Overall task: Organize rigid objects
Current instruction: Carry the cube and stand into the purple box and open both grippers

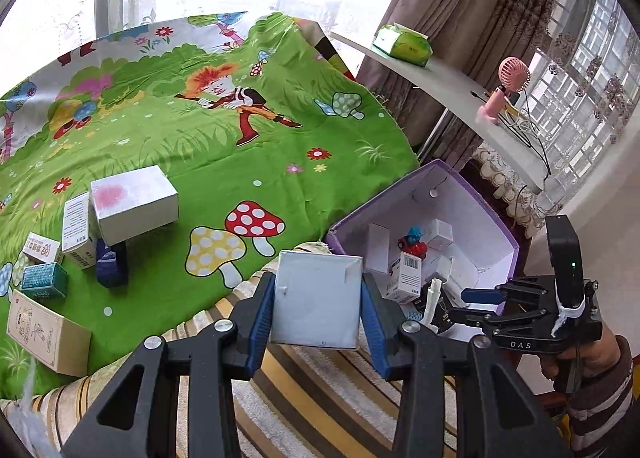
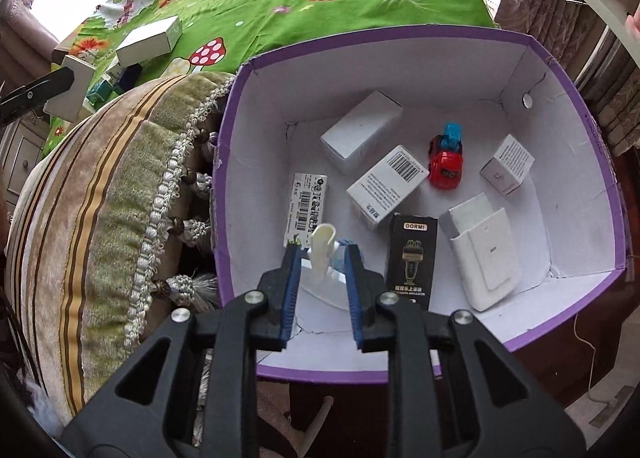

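Note:
My left gripper point(image 1: 319, 278) is shut on a plain grey-white box point(image 1: 316, 310), held over a striped cushion beside the purple-rimmed storage box point(image 1: 404, 181). My right gripper point(image 2: 323, 249) stands open inside that storage box point(image 2: 400, 35), low against its near wall. A cream plastic piece point(image 2: 322, 246) lies loose between the pads, which do not press on it. The storage box holds a red and blue toy car point(image 2: 446, 161), a black carton point(image 2: 412, 258), a white case point(image 2: 484, 258) and several white cartons. In the left wrist view a hand carries the right gripper point(image 1: 460, 306).
On the green cartoon bedspread point(image 1: 248, 161) lie a white carton with a pink blot point(image 1: 134, 205), a teal carton point(image 1: 42, 280), a long beige carton point(image 1: 46, 332) and a dark blue item point(image 1: 112, 264). The striped cushion point(image 2: 100, 217) borders the storage box. A shelf point(image 1: 452, 93) carries a tissue pack and a pink fan.

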`<state>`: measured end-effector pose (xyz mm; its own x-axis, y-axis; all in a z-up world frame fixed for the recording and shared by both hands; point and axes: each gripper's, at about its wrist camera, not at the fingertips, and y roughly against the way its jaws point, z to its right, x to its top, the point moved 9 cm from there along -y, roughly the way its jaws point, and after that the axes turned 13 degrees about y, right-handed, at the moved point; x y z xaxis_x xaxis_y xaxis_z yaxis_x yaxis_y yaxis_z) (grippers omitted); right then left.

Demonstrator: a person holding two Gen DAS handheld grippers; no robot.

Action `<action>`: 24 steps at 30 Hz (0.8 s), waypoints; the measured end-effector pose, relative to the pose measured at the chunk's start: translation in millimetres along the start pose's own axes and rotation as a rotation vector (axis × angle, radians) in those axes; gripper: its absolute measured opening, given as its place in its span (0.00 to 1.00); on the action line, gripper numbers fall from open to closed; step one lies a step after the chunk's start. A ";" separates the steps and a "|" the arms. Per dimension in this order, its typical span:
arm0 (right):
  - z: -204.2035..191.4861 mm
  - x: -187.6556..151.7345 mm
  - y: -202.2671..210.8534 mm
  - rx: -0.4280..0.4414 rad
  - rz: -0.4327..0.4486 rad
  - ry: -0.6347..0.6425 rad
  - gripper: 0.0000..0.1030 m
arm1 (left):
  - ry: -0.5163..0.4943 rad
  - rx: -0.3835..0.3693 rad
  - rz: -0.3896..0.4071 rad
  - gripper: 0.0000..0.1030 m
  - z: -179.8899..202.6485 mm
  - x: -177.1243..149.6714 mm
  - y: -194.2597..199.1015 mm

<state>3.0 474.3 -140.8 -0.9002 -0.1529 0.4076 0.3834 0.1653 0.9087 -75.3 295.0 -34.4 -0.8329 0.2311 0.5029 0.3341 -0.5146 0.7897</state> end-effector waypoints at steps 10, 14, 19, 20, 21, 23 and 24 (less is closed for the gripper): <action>17.3 11.9 15.8 -0.061 0.058 -0.042 0.58 | -0.140 -0.014 -0.049 0.41 57.4 8.0 -34.2; 21.6 10.9 18.7 -0.064 0.067 -0.056 0.58 | -0.197 -0.014 -0.059 0.41 78.4 14.7 -48.4; 24.9 10.6 20.1 -0.068 0.074 -0.062 0.58 | -0.233 -0.013 -0.054 0.42 96.1 24.9 -62.9; 25.1 10.6 19.8 -0.067 0.073 -0.064 0.58 | -0.237 -0.008 -0.053 0.42 97.5 27.3 -65.7; 25.3 10.5 19.2 -0.066 0.073 -0.065 0.58 | -0.240 -0.001 -0.051 0.42 97.9 29.7 -68.8; 25.2 10.5 18.8 -0.066 0.073 -0.066 0.58 | -0.231 0.023 -0.054 0.48 95.0 34.1 -74.7; 24.8 10.5 18.9 -0.064 0.074 -0.065 0.58 | -0.222 0.031 -0.053 0.52 92.9 35.3 -76.0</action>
<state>-4.3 500.0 -121.5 -0.8797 -0.0783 0.4690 0.4598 0.1113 0.8810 -89.1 419.0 -44.0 -0.7335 0.4347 0.5225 0.3083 -0.4724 0.8257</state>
